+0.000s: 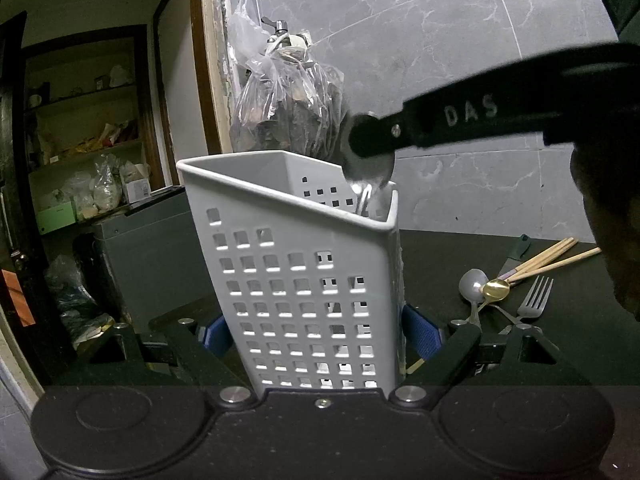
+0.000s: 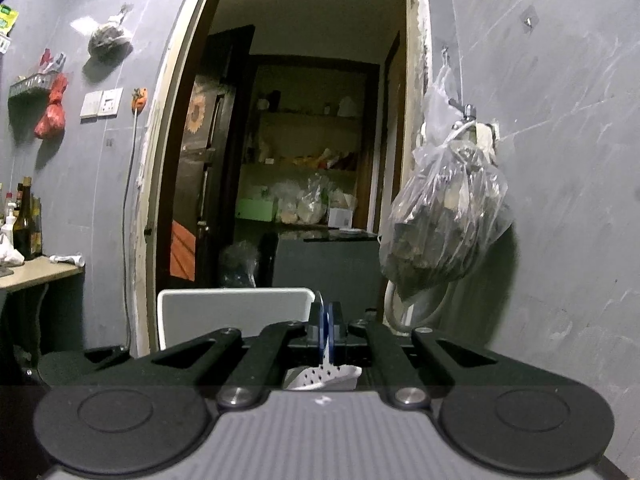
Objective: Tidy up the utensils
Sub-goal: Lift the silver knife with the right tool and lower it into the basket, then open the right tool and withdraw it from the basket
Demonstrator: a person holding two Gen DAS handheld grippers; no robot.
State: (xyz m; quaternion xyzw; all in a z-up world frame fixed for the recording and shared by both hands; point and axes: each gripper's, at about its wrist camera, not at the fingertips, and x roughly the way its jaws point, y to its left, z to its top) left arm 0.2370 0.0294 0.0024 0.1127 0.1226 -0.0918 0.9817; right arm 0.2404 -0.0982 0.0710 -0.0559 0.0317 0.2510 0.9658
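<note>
My left gripper (image 1: 320, 336) is shut on a white perforated utensil holder (image 1: 296, 280), its blue pads (image 1: 422, 336) pressing on both sides near the base. From the upper right, my right gripper (image 1: 366, 140) reaches over the holder's far right corner, shut on a metal spoon (image 1: 370, 174). The spoon's bowl is up and its handle points down into the holder. In the right wrist view the gripper (image 2: 326, 320) is closed tight on the thin spoon, with the holder's rim (image 2: 236, 296) just beyond. A silver spoon (image 1: 472, 284), gold spoon (image 1: 496, 290), fork (image 1: 534, 298) and chopsticks (image 1: 548, 258) lie on the dark table.
A knife with a green handle (image 1: 520, 250) lies by the chopsticks. A clear plastic bag (image 1: 288, 108) hangs from a tap on the grey tiled wall behind the holder. A doorway (image 2: 304, 160) opens onto shelves at the left. A person's hand (image 1: 608, 220) fills the right edge.
</note>
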